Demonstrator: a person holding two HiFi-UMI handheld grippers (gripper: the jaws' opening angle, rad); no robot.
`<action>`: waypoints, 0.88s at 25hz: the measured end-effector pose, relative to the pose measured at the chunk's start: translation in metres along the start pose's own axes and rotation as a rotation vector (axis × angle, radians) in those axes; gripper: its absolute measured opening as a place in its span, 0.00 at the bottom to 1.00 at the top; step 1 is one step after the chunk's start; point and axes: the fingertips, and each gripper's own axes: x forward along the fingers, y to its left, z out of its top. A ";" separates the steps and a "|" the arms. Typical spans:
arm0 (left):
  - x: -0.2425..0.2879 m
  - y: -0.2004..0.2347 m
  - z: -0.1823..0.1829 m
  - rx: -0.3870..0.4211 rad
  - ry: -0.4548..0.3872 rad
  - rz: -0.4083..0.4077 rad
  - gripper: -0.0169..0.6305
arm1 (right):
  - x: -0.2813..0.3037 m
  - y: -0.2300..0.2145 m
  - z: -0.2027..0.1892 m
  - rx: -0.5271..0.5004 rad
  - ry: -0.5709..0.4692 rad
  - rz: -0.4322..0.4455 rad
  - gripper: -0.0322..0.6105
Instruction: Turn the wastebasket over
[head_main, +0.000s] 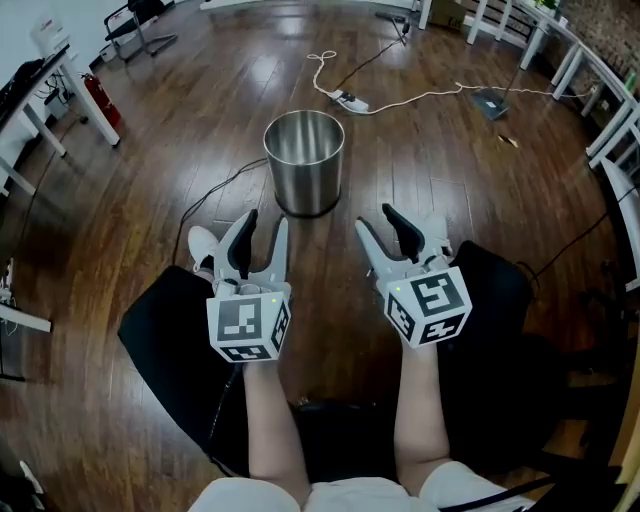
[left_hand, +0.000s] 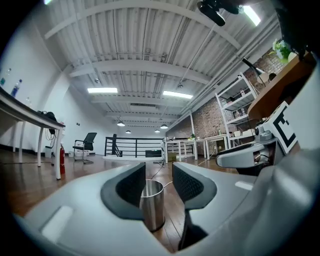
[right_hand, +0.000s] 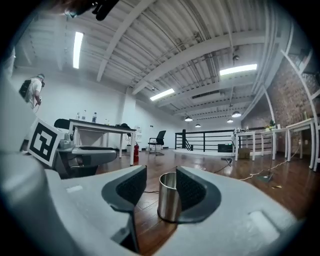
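Note:
A shiny steel wastebasket (head_main: 304, 162) stands upright on the wood floor, mouth up, ahead of both grippers. My left gripper (head_main: 262, 225) is held low at the near left of it, jaws open and empty. My right gripper (head_main: 378, 223) is at the near right, also open with nothing between its fingers. Neither touches the basket. In the left gripper view the wastebasket (left_hand: 152, 204) shows in the distance between the left gripper's (left_hand: 159, 186) dark pads. The right gripper view shows the wastebasket (right_hand: 170, 196) beyond the right gripper's (right_hand: 161, 187) open jaws.
A white power strip and cable (head_main: 352, 101) lie on the floor behind the basket. A black cable (head_main: 215, 190) runs off to the basket's left. White desk legs (head_main: 45, 125) and a red fire extinguisher (head_main: 97, 100) stand at far left, more white table legs (head_main: 600, 100) at right. The person's dark-clad legs (head_main: 170, 345) are below.

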 end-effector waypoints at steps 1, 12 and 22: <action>0.008 0.004 0.003 0.005 -0.006 0.008 0.30 | 0.009 -0.006 0.002 -0.006 0.002 -0.004 0.32; 0.116 0.060 0.004 0.024 -0.005 0.090 0.45 | 0.127 -0.072 0.014 -0.030 0.020 0.016 0.44; 0.207 0.138 -0.019 0.007 0.048 0.194 0.54 | 0.260 -0.076 0.001 -0.102 0.125 0.220 0.53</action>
